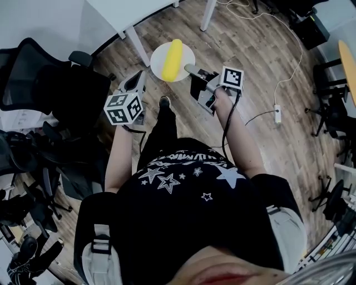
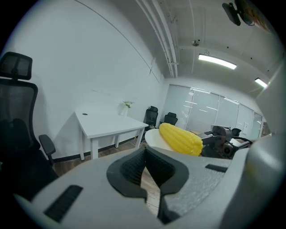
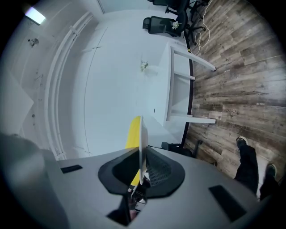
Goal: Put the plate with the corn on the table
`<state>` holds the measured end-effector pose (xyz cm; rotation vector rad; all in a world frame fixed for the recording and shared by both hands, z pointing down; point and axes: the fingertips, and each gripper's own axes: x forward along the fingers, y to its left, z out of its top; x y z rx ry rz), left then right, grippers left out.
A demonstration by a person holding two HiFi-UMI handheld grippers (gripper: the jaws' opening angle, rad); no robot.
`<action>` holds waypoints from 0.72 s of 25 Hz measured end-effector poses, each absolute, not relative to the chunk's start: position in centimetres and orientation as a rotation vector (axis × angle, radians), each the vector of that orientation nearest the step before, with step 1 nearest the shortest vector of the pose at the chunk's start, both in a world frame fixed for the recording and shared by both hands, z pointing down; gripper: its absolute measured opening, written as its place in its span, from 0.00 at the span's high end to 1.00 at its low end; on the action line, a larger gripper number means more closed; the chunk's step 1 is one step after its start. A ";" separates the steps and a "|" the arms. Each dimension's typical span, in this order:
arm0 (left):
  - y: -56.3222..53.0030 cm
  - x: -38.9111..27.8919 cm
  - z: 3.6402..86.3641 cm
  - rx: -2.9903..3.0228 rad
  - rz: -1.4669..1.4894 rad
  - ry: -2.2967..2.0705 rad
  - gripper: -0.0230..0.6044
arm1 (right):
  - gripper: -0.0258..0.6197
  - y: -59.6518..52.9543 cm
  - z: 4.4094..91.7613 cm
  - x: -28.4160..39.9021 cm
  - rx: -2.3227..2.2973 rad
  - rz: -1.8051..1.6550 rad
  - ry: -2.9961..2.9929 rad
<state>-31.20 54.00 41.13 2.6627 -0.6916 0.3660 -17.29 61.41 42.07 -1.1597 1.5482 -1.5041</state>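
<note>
A white plate point(image 1: 158, 55) carrying a yellow corn cob point(image 1: 172, 59) is held in the air over the wood floor. My right gripper point(image 1: 189, 69) is shut on the plate's right rim. In the right gripper view the plate point(image 3: 142, 144) stands edge-on between the pads, with the corn point(image 3: 132, 132) on its left face. My left gripper point(image 1: 138, 78) hangs just left of the plate, apart from it, its jaws shut on nothing. The left gripper view shows the corn point(image 2: 180, 138) and plate point(image 2: 153, 136) beyond the closed jaws point(image 2: 145, 153). A white table point(image 1: 125, 12) stands ahead at the upper left.
Black office chairs point(image 1: 53, 83) crowd the left side. A white table leg point(image 1: 208, 14) and a power strip point(image 1: 277, 113) with its cable lie on the floor ahead. The person's leg and shoe point(image 1: 164, 102) are below the plate. Further chairs point(image 1: 328, 111) stand at the right.
</note>
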 end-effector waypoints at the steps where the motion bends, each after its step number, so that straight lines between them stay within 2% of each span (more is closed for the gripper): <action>1: 53.2 -30.8 41.2 2.661 0.364 -0.691 0.95 | 0.91 60.8 42.1 -16.9 -1.167 -1.506 1.549; 18: 34.1 -23.1 40.7 2.680 0.353 -0.651 0.95 | 0.91 43.3 41.2 -9.0 -1.192 -1.444 1.511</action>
